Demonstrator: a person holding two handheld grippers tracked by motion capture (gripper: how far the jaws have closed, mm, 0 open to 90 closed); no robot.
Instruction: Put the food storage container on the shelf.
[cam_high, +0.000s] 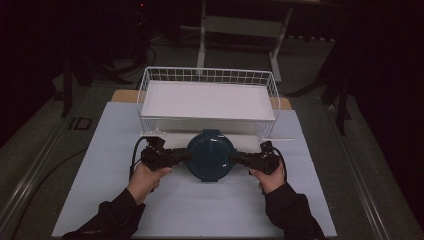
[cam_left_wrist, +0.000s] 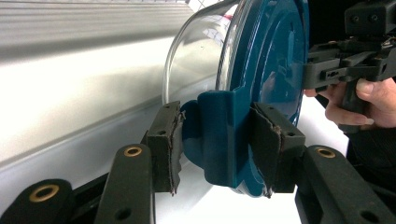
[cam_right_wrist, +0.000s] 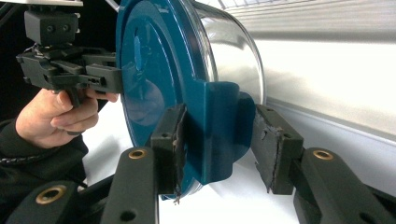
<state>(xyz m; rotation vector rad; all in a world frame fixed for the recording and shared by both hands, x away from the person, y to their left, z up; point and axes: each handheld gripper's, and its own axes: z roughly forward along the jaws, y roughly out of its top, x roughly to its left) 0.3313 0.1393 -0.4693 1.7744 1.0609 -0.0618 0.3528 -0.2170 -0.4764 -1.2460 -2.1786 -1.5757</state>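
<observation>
A round container (cam_high: 210, 155) with a teal lid (cam_left_wrist: 275, 70) sits between the two grippers, just in front of the white wire basket (cam_high: 150, 80) on the bench (cam_high: 200, 210). The left gripper (cam_high: 186, 155) is clamped on the lid's side latch (cam_left_wrist: 219, 135) — pads pressed to both faces. The right gripper (cam_high: 235, 158) straddles the opposite latch (cam_right_wrist: 219, 130): one pad touches it, the other stands just apart — not a full clamp.
</observation>
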